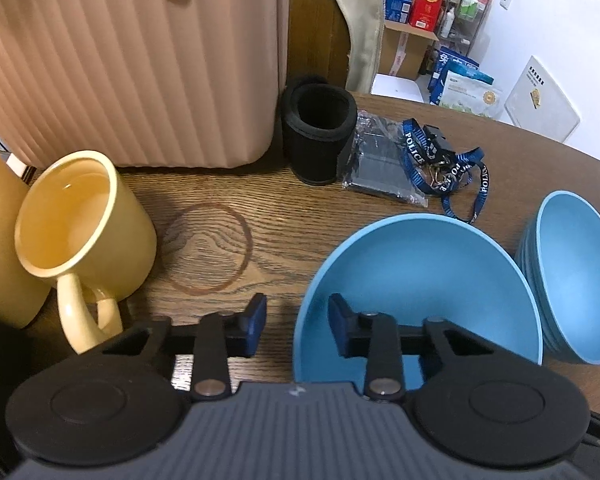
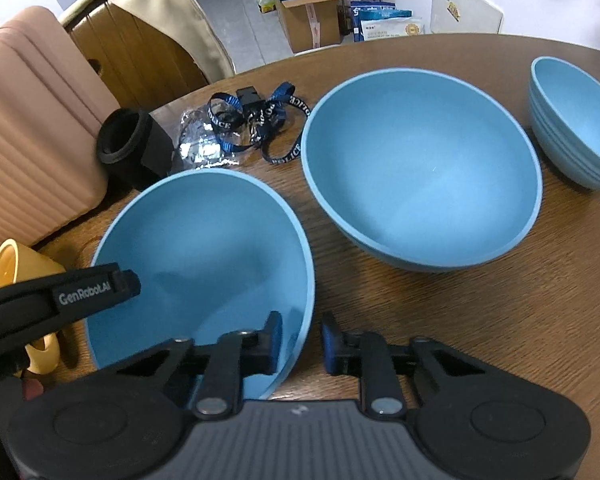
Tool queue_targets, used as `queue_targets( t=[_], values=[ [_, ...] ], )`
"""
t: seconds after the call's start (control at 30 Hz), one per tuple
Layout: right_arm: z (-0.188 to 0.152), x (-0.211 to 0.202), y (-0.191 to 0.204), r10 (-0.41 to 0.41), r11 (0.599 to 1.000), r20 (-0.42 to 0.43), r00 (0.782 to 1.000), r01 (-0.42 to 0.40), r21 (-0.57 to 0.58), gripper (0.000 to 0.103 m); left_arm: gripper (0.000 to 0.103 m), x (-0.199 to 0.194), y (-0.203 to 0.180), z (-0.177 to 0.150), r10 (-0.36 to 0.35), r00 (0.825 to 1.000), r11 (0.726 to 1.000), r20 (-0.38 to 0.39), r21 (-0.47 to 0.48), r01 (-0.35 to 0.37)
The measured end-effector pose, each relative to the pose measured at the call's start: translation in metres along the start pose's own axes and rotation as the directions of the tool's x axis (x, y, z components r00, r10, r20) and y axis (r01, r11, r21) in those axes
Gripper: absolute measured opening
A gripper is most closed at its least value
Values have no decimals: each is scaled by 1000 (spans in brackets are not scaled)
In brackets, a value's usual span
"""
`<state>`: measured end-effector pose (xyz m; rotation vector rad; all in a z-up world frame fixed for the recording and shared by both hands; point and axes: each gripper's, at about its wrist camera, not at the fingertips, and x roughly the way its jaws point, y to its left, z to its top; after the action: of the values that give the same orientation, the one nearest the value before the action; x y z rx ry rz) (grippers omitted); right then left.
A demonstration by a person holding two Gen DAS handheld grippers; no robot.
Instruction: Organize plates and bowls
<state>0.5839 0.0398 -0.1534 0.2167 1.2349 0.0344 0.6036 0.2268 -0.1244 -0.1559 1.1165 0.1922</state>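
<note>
left gripper (image 1: 297,322): straddles the left rim of the near blue bowl (image 1: 416,280); one finger outside over the table (image 1: 220,208), one inside the bowl. Jaws narrowed around the rim, but a gap shows on both sides and I can't see the pads pressing.
right gripper (image 2: 300,340): same setup on the opposite rim of the same bowl (image 2: 204,248); one finger inside, one outside, jaws drawn close around the wall. Contact not clear here either.
left view only: yellow mug (image 1: 84,224) with liquid in it, just left of the gripper; ring stain (image 1: 210,246) on the wood between mug and bowl; gold badge on the pink ribbed suitcase (image 1: 132,60).
right view only: second large blue bowl (image 2: 420,168), upright, beside the near one and not touching it; the left gripper's arm coming in from the left edge over the near bowl's rim.
both views: stack of small blue bowls (image 2: 572,124) at far right, apart from the large bowls; black sleeve (image 1: 320,132); blue lanyard (image 1: 440,160) partly on a clear plastic packet.
near bowl, look: matte light blue, plain round, empty, slightly tilted, nearest the table edge.
second bowl, look: same colour and finish, empty.
small stack: same blue; nested rims visible as bands on the outside.
</note>
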Motion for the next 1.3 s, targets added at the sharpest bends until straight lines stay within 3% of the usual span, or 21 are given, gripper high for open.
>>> queue_targets(
  t=[0.17,0.73,1.3],
  values=[
    [-1,4,0,21,1000,9,1000,-21,2,11,16,3,-2,-1,-24,1000,1000,0,15,24],
    [-6,-5,8,32,999,57,998,-30,-21,10,15,-11,7,-6,-25,999,1000,47,12,25],
    [-26,-50,13,69,997,112,991,-64,-44,10,15,-67,19,-30,-27,992,1000,120,-8,28]
  ],
)
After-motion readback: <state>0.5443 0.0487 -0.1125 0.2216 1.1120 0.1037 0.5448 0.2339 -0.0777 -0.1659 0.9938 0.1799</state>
